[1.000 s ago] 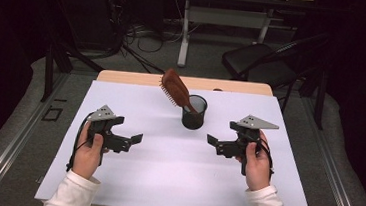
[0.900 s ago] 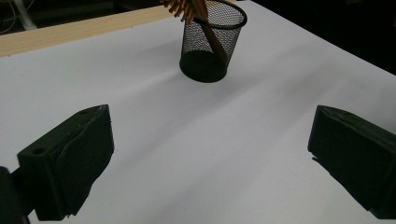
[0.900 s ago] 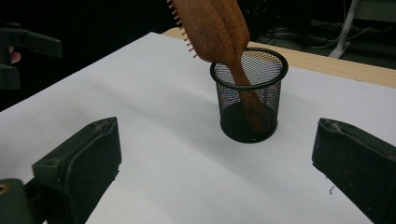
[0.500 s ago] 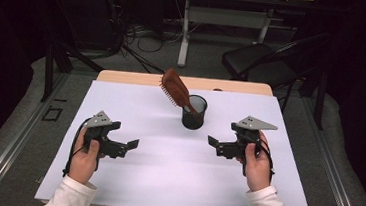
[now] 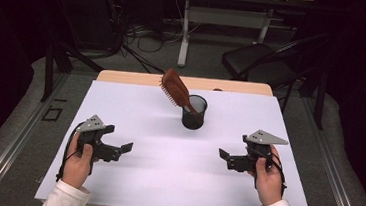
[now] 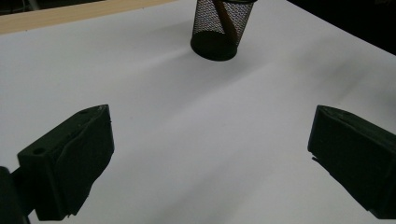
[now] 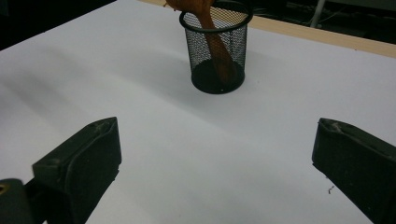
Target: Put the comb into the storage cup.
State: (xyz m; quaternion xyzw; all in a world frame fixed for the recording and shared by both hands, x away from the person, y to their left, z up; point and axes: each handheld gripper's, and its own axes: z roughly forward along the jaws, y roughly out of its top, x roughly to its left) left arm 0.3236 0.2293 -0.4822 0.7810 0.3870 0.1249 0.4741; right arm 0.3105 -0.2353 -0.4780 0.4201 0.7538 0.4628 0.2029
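Note:
A black mesh cup (image 5: pixel 193 113) stands upright on the white table (image 5: pixel 164 181) behind its middle. A brown wooden hairbrush (image 5: pixel 173 88) rests handle-down in it and leans left. The left gripper view has the cup (image 6: pixel 220 28) ahead, and the right gripper view has the cup (image 7: pixel 217 50) with the brush handle (image 7: pixel 215 44) inside. My left gripper (image 5: pixel 121 149) is held open over the table's left front, nothing between its jaws. My right gripper (image 5: pixel 224 156) is open at the right front, also holding nothing. Both point inward, well short of the cup.
A wooden strip (image 5: pixel 133 78) edges the table's far side. Beyond it are a black chair (image 5: pixel 259 64), a white desk frame (image 5: pixel 187 28) and cables (image 5: pixel 137 33) on the floor. Dark curtains flank both sides.
My left gripper has drawn back toward the table's front left. My right gripper has shifted slightly toward the front. The cup and brush have not moved.

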